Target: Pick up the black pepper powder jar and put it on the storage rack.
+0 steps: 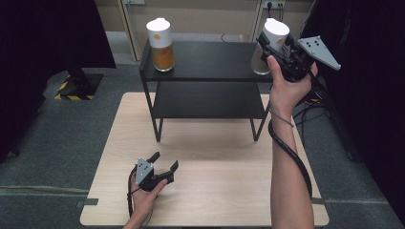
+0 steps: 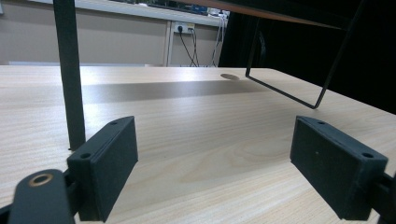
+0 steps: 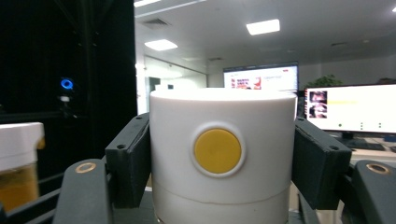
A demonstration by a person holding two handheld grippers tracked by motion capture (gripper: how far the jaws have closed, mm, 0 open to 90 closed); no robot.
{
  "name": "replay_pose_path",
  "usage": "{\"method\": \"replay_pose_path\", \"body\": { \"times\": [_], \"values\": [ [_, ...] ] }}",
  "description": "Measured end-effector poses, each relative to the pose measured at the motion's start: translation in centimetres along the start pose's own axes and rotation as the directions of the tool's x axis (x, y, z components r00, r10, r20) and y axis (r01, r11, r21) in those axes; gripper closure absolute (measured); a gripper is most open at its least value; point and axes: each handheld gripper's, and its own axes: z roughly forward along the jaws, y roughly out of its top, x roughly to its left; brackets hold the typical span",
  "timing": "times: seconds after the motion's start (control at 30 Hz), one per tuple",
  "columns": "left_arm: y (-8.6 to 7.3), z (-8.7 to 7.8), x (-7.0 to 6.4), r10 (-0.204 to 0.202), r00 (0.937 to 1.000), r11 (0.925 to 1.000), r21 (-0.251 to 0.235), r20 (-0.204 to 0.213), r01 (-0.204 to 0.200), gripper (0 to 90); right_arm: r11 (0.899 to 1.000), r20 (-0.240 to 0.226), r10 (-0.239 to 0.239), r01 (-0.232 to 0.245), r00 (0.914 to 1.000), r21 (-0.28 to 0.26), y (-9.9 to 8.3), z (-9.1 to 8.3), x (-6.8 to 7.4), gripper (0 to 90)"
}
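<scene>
Two clear jars with white lids stand on the top of a black two-level shelf (image 1: 205,59). The left jar (image 1: 161,45) holds orange contents and stands free; it also shows at the edge of the right gripper view (image 3: 18,158). My right gripper (image 1: 276,40) is raised at the shelf's right end, shut on the white lid (image 3: 217,151) of the right jar (image 1: 260,59), one jaw pressed on each side of the lid's yellow button. My left gripper (image 1: 165,161) rests low over the wooden table (image 1: 215,191), open with nothing between its jaws (image 2: 222,163).
The shelf's thin black legs (image 2: 70,74) stand on the table just ahead of the left gripper. A lower shelf level (image 1: 207,100) lies under the top one. Black curtains and grey floor surround the table. A cable trails down my right forearm.
</scene>
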Motion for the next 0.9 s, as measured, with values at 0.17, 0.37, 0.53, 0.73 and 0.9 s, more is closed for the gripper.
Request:
{"method": "replay_pose_path", "body": {
  "times": [0.17,0.37,0.53,0.73,0.9],
  "values": [
    [0.0,0.0,0.0,0.0,1.0,1.0,0.0,0.0,0.0,14.6,1.0,0.018,0.007,-0.007,0.9998,0.015,0.1,0.9,-0.5,30.8],
    [0.0,0.0,0.0,0.002,1.0,1.0,0.0,0.0,-0.002,14.6,0.999,0.029,0.022,-0.023,0.9993,0.04,-0.1,1.7,-0.9,30.8],
    [0.0,0.0,0.0,0.001,1.0,1.0,0.001,0.0,-0.001,14.6,0.998,0.033,0.01,-0.012,0.9994,0.056,-0.5,2.1,-0.9,30.8],
    [0.0,0.0,0.0,0.003,1.0,1.0,-0.001,0.0,-0.003,14.6,0.997,0.034,-0.009,0.006,0.9994,0.073,-0.7,2.5,-0.9,30.8],
    [0.0,0.0,0.0,0.003,1.0,1.0,-0.001,0.001,-0.003,14.6,0.997,0.036,-0.024,0.021,0.999,0.077,-0.7,2.6,-0.7,30.7]
  ]
}}
